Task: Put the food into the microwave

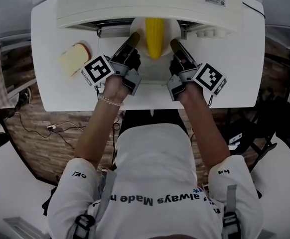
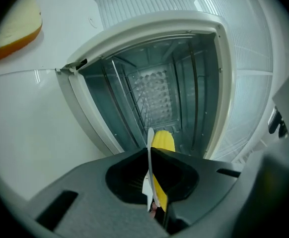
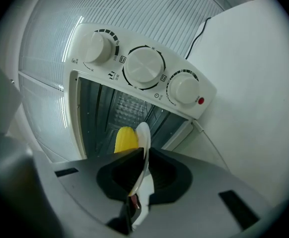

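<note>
Plated corn cob (image 1: pixel 154 36) points lengthwise into the open microwave (image 1: pixel 150 4).
The left hand-held gripper (image 1: pixel 133 37) and right hand-held gripper (image 1: pixel 175 44) each clamp the white plate (image 1: pixel 170 30) by its rim.

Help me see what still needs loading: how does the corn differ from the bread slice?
The corn is bright yellow and long; the bread slice is pale, flat, brown-crusted. The corn lies on a white plate that the left gripper and right gripper clamp at the open mouth of the microwave; the bread slice lies bare on the table, left of it, untouched. Both are food.
</note>
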Available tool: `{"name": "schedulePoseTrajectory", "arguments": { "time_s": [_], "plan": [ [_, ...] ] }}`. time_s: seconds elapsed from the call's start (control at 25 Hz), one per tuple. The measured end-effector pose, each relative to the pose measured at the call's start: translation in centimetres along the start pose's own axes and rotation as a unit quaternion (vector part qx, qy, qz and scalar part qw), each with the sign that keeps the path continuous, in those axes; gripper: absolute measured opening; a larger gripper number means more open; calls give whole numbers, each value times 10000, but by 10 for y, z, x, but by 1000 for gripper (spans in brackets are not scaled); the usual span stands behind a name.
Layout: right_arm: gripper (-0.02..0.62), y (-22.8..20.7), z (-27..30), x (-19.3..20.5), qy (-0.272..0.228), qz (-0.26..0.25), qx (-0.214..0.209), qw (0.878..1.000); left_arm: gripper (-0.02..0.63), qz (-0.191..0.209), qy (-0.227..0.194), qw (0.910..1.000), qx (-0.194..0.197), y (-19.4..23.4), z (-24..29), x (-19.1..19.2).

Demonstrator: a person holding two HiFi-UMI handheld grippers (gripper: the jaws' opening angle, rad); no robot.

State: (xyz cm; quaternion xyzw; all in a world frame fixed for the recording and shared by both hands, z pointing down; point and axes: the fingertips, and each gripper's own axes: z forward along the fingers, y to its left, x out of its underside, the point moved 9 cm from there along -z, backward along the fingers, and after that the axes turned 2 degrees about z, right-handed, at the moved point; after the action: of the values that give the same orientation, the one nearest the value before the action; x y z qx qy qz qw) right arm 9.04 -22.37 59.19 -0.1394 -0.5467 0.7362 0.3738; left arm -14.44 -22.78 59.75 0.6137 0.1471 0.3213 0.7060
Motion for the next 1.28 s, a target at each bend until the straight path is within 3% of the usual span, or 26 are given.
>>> {"name": "schedulePoseTrajectory", "arguments": {
  "time_s": [0.28, 0.52, 0.64, 0.76, 1.0, 1.12, 1.28],
  "plan": [
    [31, -3, 9, 0, -68, 176, 90, 9998, 20, 6, 3, 10000, -4, 7, 6, -6],
    [28, -4, 13, 0, -230, 615, 74, 9978, 20, 277, 33, 9996, -109, 7, 7, -9],
    [26, -4, 18, -1, -330, 857, 68, 9957, 67, 143, -64, 9998, 142, 3, 10, -9],
    [25, -3, 24, -2, -402, 975, 50, 9944, 84, 194, -86, 9997, 95, 4, 5, -6],
    [25, 0, 32, -5, -441, 1013, 5, 9939, 84, -464, -196, 9981, 346, 4, 0, 17],
    [25, 1, 34, -7, -414, 983, -6, 9943, 26, -588, -297, 9974, 285, 7, -1, 20],
    [26, 1, 40, -7, -396, 930, -147, 9948, 18, -754, -370, 9962, 245, 10, 1, 15]
  ]
}}
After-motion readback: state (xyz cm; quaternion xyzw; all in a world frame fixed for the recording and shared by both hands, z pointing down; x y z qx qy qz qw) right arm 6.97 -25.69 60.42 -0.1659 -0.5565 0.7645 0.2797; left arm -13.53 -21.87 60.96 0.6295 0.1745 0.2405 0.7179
